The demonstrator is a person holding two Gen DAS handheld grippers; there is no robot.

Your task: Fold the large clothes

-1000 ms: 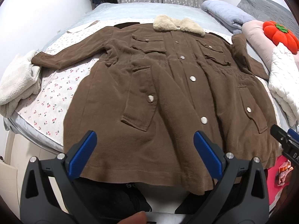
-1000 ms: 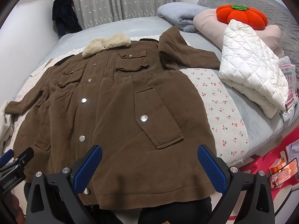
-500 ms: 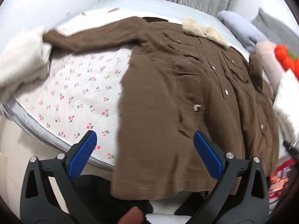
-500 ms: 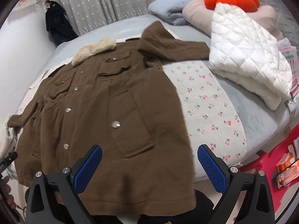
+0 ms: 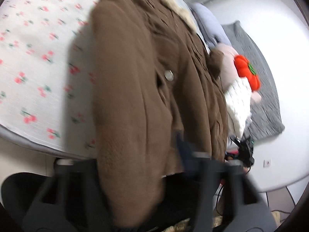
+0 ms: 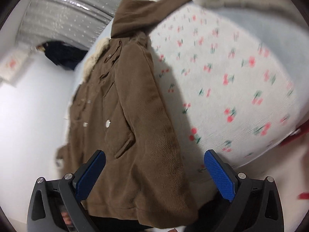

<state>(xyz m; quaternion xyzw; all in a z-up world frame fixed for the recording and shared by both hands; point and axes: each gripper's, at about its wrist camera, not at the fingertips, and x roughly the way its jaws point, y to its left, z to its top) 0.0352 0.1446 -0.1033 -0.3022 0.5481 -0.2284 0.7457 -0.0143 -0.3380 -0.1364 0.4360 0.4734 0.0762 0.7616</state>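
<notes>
A large brown coat [image 5: 135, 89] with a cream fur collar [image 5: 179, 13] and silver snaps lies spread on a cherry-print sheet [image 5: 34, 61] on the bed. Its hem hangs toward me in both views. My left gripper [image 5: 135, 154] is blurred, its jaws apart on either side of the coat's lower left corner, which covers the left finger. My right gripper [image 6: 154, 172] is open, its blue pads [image 6: 218, 174] on either side of the coat's [image 6: 131, 116] lower right corner. The coat's right sleeve [image 6: 139, 13] lies bent near the top.
A white quilted garment [image 5: 237, 104], an orange pumpkin cushion [image 5: 247, 71], pink and grey bedding sit at the bed's right side. A dark garment [image 6: 63, 54] hangs by the curtain. A red item [image 6: 295, 133] lies beside the bed.
Both grippers have dropped close to the coat's hem and tilted sideways, each now around a lower corner. Both views are motion-blurred.
</notes>
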